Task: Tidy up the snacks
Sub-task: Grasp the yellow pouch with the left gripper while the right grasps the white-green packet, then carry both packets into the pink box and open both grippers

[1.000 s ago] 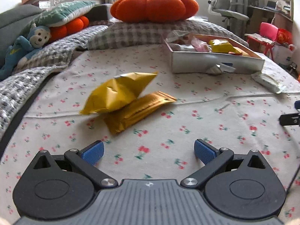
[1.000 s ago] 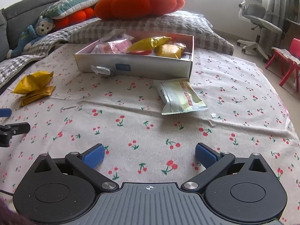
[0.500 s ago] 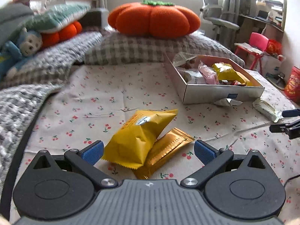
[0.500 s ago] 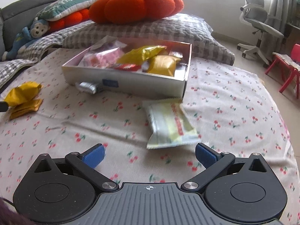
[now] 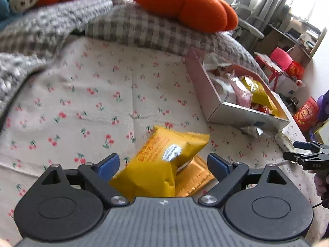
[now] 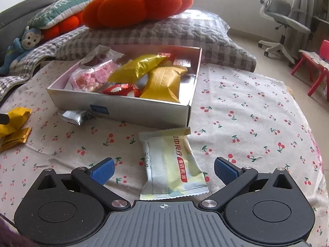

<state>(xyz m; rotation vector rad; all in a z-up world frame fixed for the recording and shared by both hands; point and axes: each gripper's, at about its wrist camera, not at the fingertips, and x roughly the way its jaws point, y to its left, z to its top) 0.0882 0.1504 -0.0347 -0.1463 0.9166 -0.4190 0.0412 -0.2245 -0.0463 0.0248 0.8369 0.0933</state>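
Both claws advanced | left claw (image 5: 163,161) closing around yellow packet (image 5: 158,168), untouched; right claw (image 6: 163,169) released, straddling pale packet (image 6: 171,164)

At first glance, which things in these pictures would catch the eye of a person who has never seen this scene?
The big orange pumpkin cushion on the checked grey pillow at the back stands out first. Next comes the open box full of bright snack packets, in the middle of the cherry-print cloth. Close up, a yellow snack bag lies between the closing jaws of the left gripper, and a pale packet lies between the open jaws of the right gripper.
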